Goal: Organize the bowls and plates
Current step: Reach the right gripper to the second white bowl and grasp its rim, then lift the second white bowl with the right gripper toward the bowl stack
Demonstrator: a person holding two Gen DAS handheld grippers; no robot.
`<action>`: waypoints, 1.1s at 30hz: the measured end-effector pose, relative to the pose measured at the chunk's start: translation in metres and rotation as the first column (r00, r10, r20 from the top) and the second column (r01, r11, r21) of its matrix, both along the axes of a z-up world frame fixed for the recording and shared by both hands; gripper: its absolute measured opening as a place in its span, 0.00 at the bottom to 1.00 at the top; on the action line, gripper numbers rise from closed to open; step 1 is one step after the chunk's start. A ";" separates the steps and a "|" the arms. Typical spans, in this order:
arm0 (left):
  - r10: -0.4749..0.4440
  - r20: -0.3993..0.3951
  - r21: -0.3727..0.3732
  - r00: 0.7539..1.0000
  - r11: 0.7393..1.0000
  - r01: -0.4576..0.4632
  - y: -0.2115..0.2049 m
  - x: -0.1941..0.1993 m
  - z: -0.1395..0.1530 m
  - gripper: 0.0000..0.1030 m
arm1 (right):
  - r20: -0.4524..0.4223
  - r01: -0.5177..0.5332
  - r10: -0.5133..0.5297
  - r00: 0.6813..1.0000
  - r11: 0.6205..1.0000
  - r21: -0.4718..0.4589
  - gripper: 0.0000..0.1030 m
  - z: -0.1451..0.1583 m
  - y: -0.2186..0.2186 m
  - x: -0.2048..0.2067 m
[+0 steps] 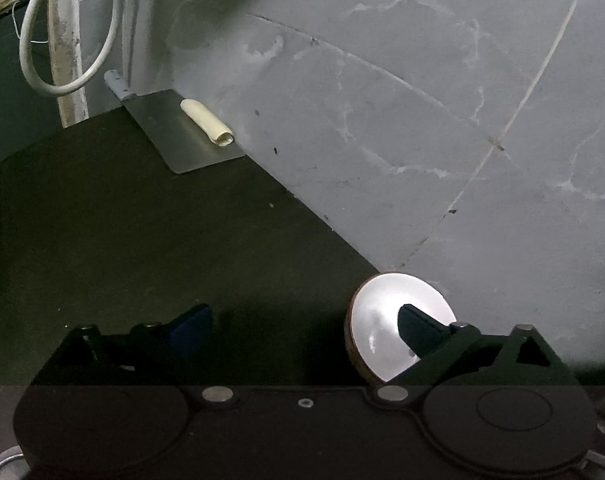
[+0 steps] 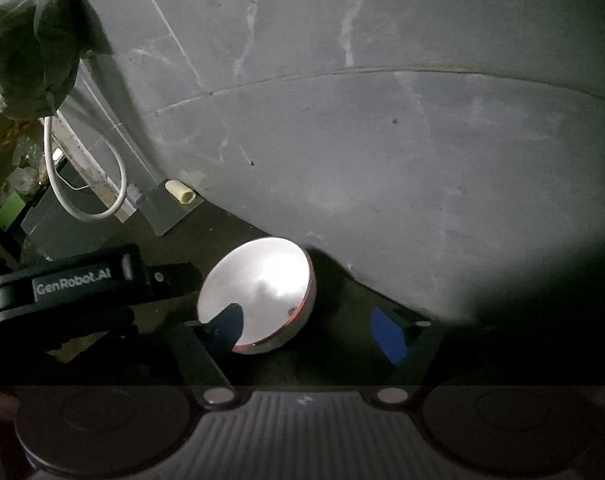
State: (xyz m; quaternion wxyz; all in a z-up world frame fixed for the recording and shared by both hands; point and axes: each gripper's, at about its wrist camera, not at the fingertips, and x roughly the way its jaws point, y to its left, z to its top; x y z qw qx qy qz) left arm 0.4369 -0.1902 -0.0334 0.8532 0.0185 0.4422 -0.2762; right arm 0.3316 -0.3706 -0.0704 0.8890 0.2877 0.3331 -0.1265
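A small white bowl (image 1: 386,320) with a brown rim stands tilted on its edge against the grey wall, on the dark counter. It also shows in the right wrist view (image 2: 262,288). My left gripper (image 1: 306,326) is open; its right finger (image 1: 418,332) lies in front of the bowl's inside and its left finger is well off to the left. My right gripper (image 2: 314,330) is open, its left finger (image 2: 226,326) overlapping the bowl's lower rim, its blue-padded right finger (image 2: 388,334) apart. The left gripper's body (image 2: 74,284) shows at the left of the right wrist view.
A cleaver (image 1: 182,132) lies flat on the counter by the wall with a cream roll (image 1: 207,121) on its blade. A white cable loop (image 1: 70,40) hangs by a pipe at the back left. A plastic bag (image 2: 26,52) hangs at the upper left.
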 end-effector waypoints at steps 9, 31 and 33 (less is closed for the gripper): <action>-0.066 -0.073 -0.021 0.995 0.998 0.065 -0.009 0.001 -0.012 0.36 | -0.024 -0.029 0.029 0.999 1.000 -0.009 0.55 -0.006 0.003 0.010; -0.112 -0.030 -0.079 0.993 0.991 0.109 0.003 -0.023 0.002 0.12 | 0.052 -0.124 0.122 0.991 0.992 0.028 0.31 0.009 0.005 -0.005; -0.111 -0.020 -0.091 0.994 0.990 0.108 0.009 -0.028 0.008 0.12 | 0.066 -0.126 0.124 0.990 0.992 0.019 0.30 0.016 0.008 -0.011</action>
